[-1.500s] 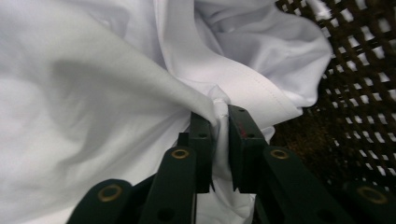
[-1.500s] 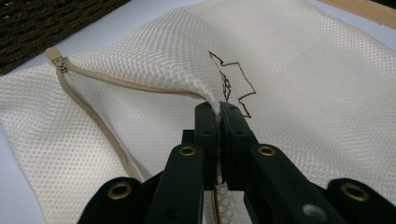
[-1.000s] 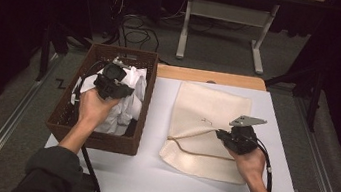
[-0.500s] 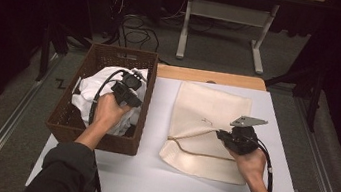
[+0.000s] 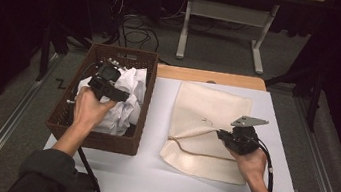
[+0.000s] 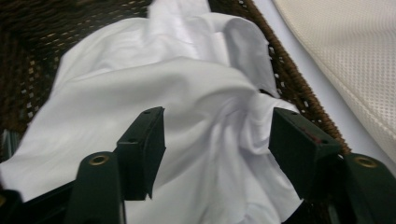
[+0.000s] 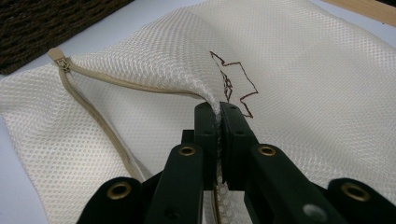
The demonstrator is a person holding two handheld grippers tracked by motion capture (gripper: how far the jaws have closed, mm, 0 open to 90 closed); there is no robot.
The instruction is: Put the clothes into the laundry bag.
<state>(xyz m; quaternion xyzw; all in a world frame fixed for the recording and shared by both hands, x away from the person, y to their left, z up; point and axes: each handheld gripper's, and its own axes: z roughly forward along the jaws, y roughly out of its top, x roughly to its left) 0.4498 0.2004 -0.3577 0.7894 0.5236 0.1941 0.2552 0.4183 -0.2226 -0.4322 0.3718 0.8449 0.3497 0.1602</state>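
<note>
- While your right gripper [image 7: 218, 109] pinches the mesh bag [image 5: 216, 112] by its zipper edge, it lifts a fold.
- Your left gripper [image 6: 217, 135], jaws just opening, stands apart over the white cloth [image 6: 187, 84] in the basket [image 5: 97, 138].

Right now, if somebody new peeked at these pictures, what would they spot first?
Probably the crumpled white cloth heaped in the brown wicker basket at the table's left, with the left gripper above it, jaws just opening around a fold. Next, the cream mesh zipper bag lying flat at the right, its top layer pinched up by the right gripper.
</note>
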